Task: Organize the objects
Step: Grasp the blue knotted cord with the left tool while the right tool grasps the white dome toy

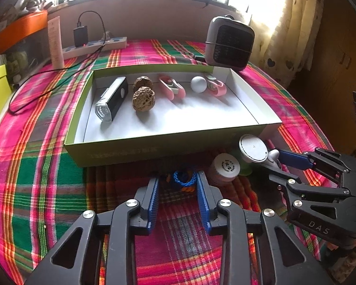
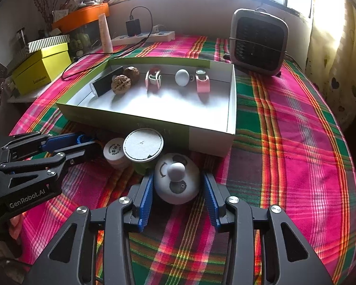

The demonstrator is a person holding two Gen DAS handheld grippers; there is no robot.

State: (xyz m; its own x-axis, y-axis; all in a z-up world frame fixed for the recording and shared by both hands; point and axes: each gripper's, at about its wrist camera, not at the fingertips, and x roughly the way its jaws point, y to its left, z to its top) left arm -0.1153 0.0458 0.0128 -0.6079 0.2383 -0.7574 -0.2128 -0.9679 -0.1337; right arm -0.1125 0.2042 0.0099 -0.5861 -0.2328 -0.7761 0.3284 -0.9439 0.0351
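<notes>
My left gripper (image 1: 178, 178) stands at the near wall of the green box (image 1: 168, 142), and its blue pads press on a blue braided cord (image 1: 184, 178) with an orange bit on the plaid cloth. In the right wrist view the cord (image 2: 79, 139) shows between the same gripper's (image 2: 90, 142) fingers. My right gripper (image 2: 178, 177) straddles a white round panda toy (image 2: 176, 185). Its left pad is at the toy's side, and a thin gap shows at the right pad. Beside the toy stand a white-lidded jar (image 2: 115, 149) and a green pot (image 2: 142, 143).
The box (image 2: 142, 118) holds a bike light (image 1: 111, 99), two walnuts (image 1: 143, 98), two pink clips (image 1: 172, 86) and a white ball (image 1: 198, 84). Behind it are a small heater (image 1: 229, 41), a power strip (image 1: 95, 46) with a trailing cable, and a tube (image 1: 55, 42). A yellow box (image 2: 41, 67) sits left.
</notes>
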